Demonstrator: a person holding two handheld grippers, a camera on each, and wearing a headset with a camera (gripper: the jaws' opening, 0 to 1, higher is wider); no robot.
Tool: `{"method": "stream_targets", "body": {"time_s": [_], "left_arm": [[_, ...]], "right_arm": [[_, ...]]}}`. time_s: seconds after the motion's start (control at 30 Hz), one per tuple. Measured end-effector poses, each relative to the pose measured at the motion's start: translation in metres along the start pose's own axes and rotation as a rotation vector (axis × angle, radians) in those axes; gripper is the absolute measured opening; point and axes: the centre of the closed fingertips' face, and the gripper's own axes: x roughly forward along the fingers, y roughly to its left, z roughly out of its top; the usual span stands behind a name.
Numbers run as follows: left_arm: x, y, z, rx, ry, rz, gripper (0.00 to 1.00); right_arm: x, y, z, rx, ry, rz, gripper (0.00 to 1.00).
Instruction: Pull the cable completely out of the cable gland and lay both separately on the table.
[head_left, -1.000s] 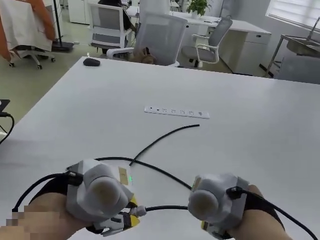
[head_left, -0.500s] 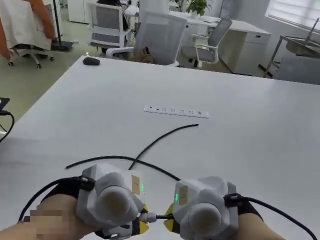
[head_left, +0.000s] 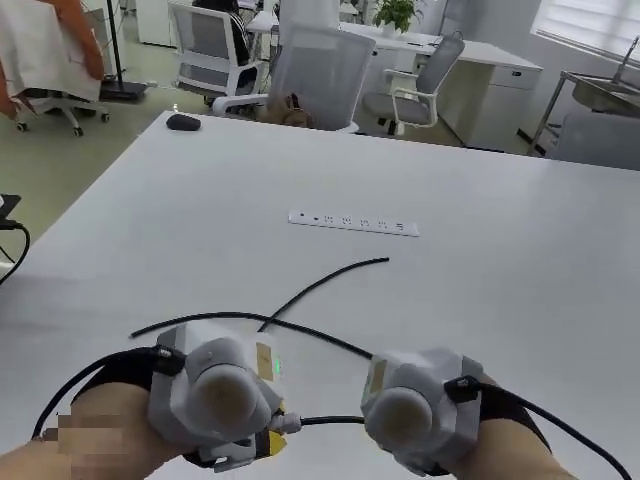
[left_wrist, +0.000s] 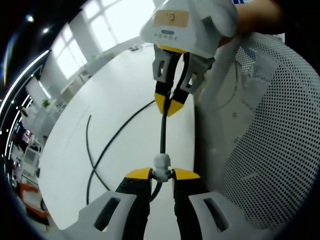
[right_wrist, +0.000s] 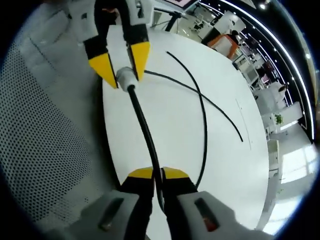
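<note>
Left claw (left_wrist: 161, 176) pinches the white gland (left_wrist: 161, 166) tight between its yellow tips. Right claw (right_wrist: 156, 176) clamps the black cable (right_wrist: 145, 125) nearby. The cable runs straight between them, apparently threaded through the gland, at the near edge of the desk (head_left: 480, 300). The loose length curves away across the top.

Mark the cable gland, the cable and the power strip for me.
cable gland (left_wrist: 161, 167): left gripper view, on its white body where the cable enters.
cable (right_wrist: 142, 120): right gripper view, on the taut black stretch leaving the gland.
power strip (head_left: 353, 224): head view, on the middle of its white top face.
</note>
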Motion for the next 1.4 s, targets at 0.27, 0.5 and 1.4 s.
{"method": "stream_targets", "body": {"time_s": [0.27, 0.5, 1.4], "left_arm": [[-0.001, 0.003, -0.003, -0.016, 0.01, 0.011, 0.17], [0.001, -0.002, -0.006, 0.008, 0.03, 0.002, 0.17], [0.001, 0.002, 0.004, -0.001, -0.013, 0.013, 0.17]], "right_arm": [[-0.007, -0.025, -0.035, -0.043, 0.184, -0.118, 0.04], [-0.001, 0.004, 0.01, -0.006, -0.048, 0.009, 0.39], [-0.008, 0.02, 0.044, -0.113, -0.203, 0.072, 0.02]]}}
